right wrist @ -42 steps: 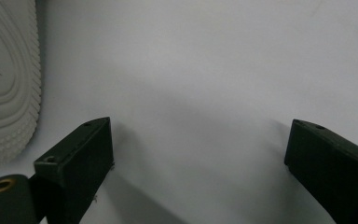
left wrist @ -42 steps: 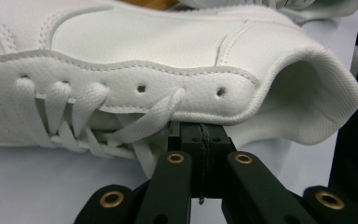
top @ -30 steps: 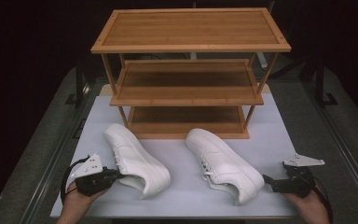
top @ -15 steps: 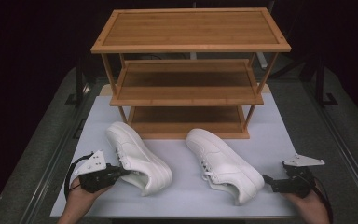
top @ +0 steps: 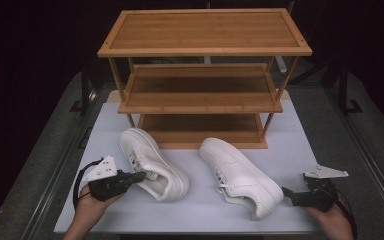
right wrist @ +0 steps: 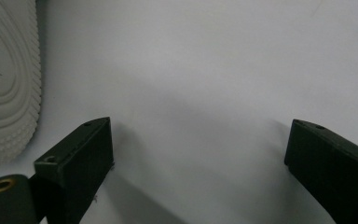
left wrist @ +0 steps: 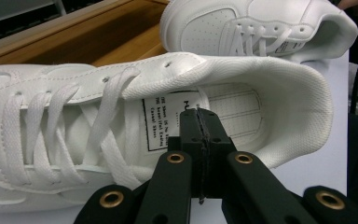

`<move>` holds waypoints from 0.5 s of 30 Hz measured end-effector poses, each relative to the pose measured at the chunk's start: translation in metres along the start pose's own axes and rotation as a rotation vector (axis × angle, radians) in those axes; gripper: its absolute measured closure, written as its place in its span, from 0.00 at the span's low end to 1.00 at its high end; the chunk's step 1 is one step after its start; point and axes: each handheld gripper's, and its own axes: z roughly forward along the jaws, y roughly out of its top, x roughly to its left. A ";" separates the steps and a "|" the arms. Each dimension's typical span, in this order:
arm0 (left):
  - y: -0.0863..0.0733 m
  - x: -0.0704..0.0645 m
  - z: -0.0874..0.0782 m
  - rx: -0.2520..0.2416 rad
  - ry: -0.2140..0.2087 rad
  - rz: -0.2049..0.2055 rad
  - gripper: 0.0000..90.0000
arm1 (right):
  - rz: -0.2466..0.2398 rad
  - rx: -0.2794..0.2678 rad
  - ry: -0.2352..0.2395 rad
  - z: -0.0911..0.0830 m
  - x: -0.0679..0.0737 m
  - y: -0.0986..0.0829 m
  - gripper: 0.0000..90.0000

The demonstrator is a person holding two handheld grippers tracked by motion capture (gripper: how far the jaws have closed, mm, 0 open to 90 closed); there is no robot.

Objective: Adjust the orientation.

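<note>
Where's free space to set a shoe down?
All three rack shelves are bare. The white mat is open right of the rack and along the front edge between the shoes. Crowded: left shoe with left gripper, right shoe.

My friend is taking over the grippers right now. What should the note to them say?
Left gripper: jaws closed, at the collar of the left shoe; whether they pinch it, I cannot tell.
Right gripper: open, holding nothing, beside the heel of the right shoe.
Both white shoes lie on the white mat in front of the wooden rack.
Done: nothing is on the rack yet.
Left: probably lift each shoe onto a shelf.
</note>
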 end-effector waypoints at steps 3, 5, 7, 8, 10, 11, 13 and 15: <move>0.004 0.000 0.004 -0.010 -0.004 0.003 1.00 | 0.000 0.000 0.000 0.000 0.000 0.000 0.08; 0.008 0.000 0.009 0.006 -0.007 0.015 1.00 | 0.000 0.000 0.000 0.000 0.000 0.000 0.08; 0.009 -0.001 0.014 0.016 -0.007 0.022 1.00 | 0.000 0.000 0.000 0.000 0.000 0.000 0.08; 0.009 -0.001 0.016 0.021 -0.009 0.023 1.00 | 0.000 0.000 0.000 0.000 0.000 0.000 0.08; 0.010 -0.002 0.018 0.027 -0.010 0.027 1.00 | 0.000 0.000 0.000 0.000 0.000 0.000 0.08; 0.011 -0.003 0.020 0.030 -0.013 0.030 1.00 | 0.001 -0.001 0.000 0.000 0.000 0.000 0.08; 0.012 -0.005 0.020 0.033 -0.019 0.029 0.99 | 0.001 -0.001 0.000 0.000 0.000 0.000 0.08; 0.015 -0.009 0.018 0.011 -0.038 0.021 0.94 | 0.001 -0.001 0.000 0.000 0.000 0.000 0.08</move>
